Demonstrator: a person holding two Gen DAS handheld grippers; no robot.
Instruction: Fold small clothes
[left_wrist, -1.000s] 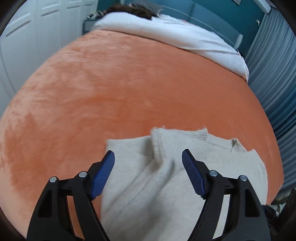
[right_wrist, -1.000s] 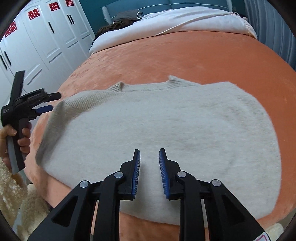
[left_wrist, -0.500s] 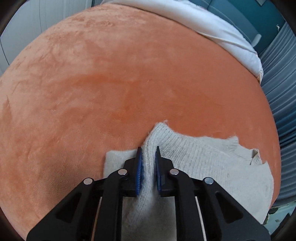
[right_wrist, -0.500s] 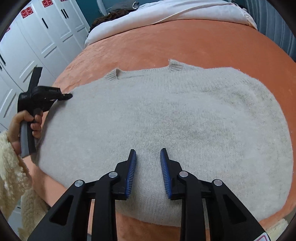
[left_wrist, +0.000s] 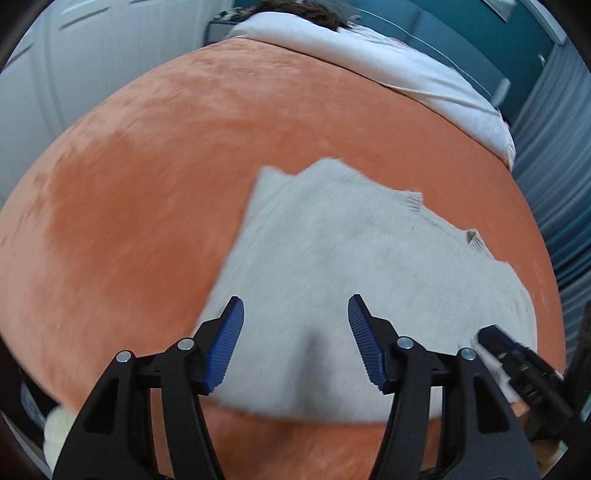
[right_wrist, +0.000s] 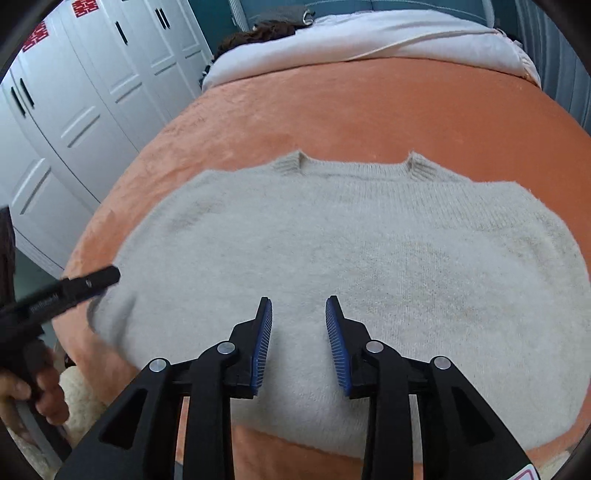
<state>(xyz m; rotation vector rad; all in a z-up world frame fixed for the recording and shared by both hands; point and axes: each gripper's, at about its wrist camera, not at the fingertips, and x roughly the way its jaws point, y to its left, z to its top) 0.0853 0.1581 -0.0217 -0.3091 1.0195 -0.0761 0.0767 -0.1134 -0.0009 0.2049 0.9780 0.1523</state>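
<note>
Cream knitted sweater (right_wrist: 351, 251): flat on orange plush blanket (right_wrist: 369, 110), sleeves hidden. Left gripper (left_wrist: 295, 341): jaws just reopened, empty. Right gripper (right_wrist: 298, 345): widening, empty.

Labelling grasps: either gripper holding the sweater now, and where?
Nothing held. Left gripper and right gripper are both open over the sweater, which lies flat; both have just been opening.

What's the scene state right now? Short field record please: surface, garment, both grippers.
surface: orange blanket on a bed
garment: beige knit sweater, spread flat, neckline away from the cameras, sleeves tucked in
left gripper: open, jaws just reopened, nothing between the pads, above the sweater's near edge
right gripper: open, jaws just widened, nothing gripped, above the sweater's hem
background: white bedding, white wardrobe
</note>
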